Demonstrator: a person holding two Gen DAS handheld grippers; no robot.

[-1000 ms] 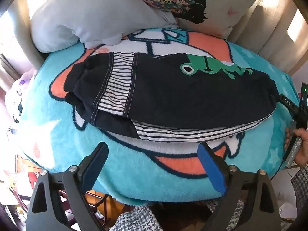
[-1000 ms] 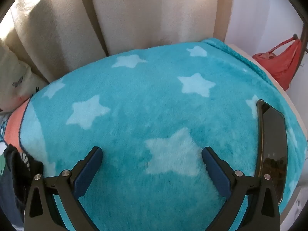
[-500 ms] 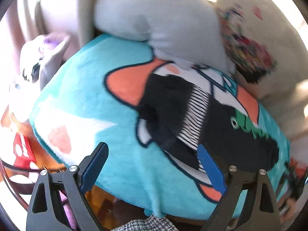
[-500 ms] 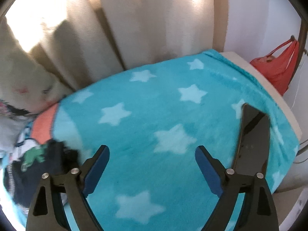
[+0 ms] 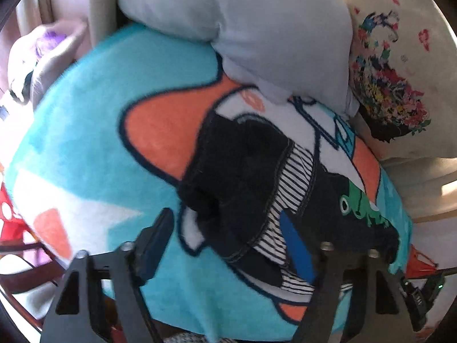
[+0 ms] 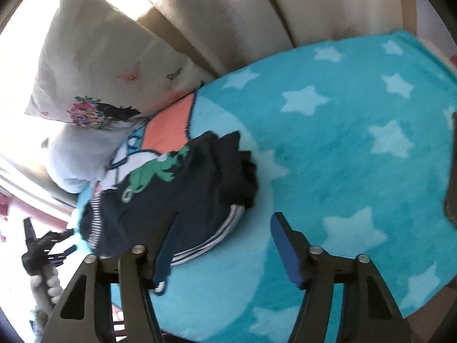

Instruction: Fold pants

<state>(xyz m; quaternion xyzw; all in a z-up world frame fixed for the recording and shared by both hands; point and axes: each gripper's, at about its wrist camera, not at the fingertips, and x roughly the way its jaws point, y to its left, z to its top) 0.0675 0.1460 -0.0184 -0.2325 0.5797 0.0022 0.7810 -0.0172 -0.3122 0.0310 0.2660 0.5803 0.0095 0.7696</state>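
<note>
The dark navy pants (image 5: 242,177) lie folded into a bundle on the teal blanket (image 5: 85,114), showing striped lining and a green frog print. My left gripper (image 5: 225,243) hovers over the bundle's near left end. Its jaws are closing, with the cloth's edge seen between them but not pinched. In the right wrist view the pants (image 6: 177,191) sit at lower left on the starred blanket (image 6: 342,143). My right gripper (image 6: 225,245) hangs over their near right corner. Its jaws are closing too, and the pads (image 6: 285,245) touch nothing.
A grey pillow (image 5: 257,28) and a floral pillow (image 5: 394,91) crowd the back of the blanket against the beige sofa back (image 6: 314,8). A dark flat slab (image 6: 452,171) lies at the blanket's right edge. A hand (image 6: 50,283) shows at lower left.
Both views have swung. The left one now looks over the pants' left end, and the right one has turned left so the pants come into view. Both pairs of jaws stand narrower.
</note>
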